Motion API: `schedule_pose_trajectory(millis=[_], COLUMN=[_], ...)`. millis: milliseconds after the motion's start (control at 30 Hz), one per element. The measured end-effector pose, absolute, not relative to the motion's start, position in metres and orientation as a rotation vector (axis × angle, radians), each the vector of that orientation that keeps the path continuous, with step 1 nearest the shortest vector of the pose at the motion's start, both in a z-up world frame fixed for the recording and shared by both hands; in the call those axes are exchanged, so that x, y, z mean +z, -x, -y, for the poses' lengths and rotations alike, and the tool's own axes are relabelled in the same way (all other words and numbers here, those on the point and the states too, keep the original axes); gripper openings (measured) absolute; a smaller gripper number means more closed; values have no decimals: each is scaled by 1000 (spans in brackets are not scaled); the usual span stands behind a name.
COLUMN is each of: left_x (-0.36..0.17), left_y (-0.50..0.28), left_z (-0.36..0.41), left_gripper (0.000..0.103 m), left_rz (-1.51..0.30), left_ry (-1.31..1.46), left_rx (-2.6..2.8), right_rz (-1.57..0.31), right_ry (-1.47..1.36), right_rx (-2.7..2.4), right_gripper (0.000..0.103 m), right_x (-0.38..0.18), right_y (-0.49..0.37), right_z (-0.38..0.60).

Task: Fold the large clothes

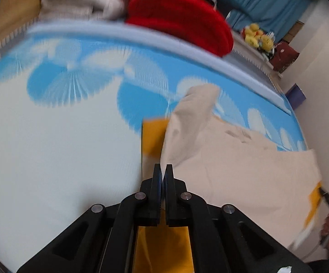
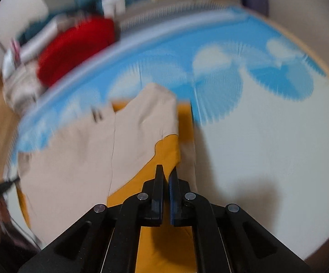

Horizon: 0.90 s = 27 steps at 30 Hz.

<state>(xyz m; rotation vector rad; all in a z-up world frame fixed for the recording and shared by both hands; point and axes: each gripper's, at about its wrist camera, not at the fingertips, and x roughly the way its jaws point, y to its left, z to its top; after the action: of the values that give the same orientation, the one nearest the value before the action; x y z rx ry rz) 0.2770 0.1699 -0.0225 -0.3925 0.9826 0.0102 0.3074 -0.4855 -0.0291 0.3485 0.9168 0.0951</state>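
Both views motion-blurred. The beige-and-mustard garment [image 1: 244, 170] lies on a bed with a blue-and-white sheet [image 1: 50, 147]; in the left view it fills the 3 to 6 o'clock area, with a beige sleeve [image 1: 194, 118] draped up toward 1 o'clock. Left claw [image 1: 163, 168] is together, seemingly pinching the garment's edge; whether cloth sits between the pads is unclear. Right claw [image 2: 166, 170] is also together at the mustard edge [image 2: 166, 150]. Red folded stack [image 1: 182, 20] sits at 12 o'clock. Advice: lift both pinched points evenly, keep fabric taut, carry the fold across without dragging.
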Motion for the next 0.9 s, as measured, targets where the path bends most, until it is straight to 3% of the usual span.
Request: schedule_pose_trajectory(millis=[133,433,533,633,700,900], left_x=[-19,-75,-76,-86,-94,-55], left_y=[-293,-338,-342,-345,-345,-323], left_z=[-169,-159,-160,-161,-163,-151], left_gripper=[0,1,2,10,14,20], left_rz=[-932,-1082,-1065,-1134,-1218,-1115], left_ry=[376,282,288,297,319,304], left_rx=[79,157,170,190,182,-15], right_rz=[-864,-1057,-1020,-1031,-1121,-1054], right_ry=[-280,-218,-205,-198,-149,-129], right_rx=[5,-94,-116,-108,-125,-133], right_gripper=[4,4,4,4,12,15], right_x=[-28,-94,-93,-96,-110,-87], right_y=[-331,-384,-384,-387,-389,-358], right_z=[468,452,453,450,447,458])
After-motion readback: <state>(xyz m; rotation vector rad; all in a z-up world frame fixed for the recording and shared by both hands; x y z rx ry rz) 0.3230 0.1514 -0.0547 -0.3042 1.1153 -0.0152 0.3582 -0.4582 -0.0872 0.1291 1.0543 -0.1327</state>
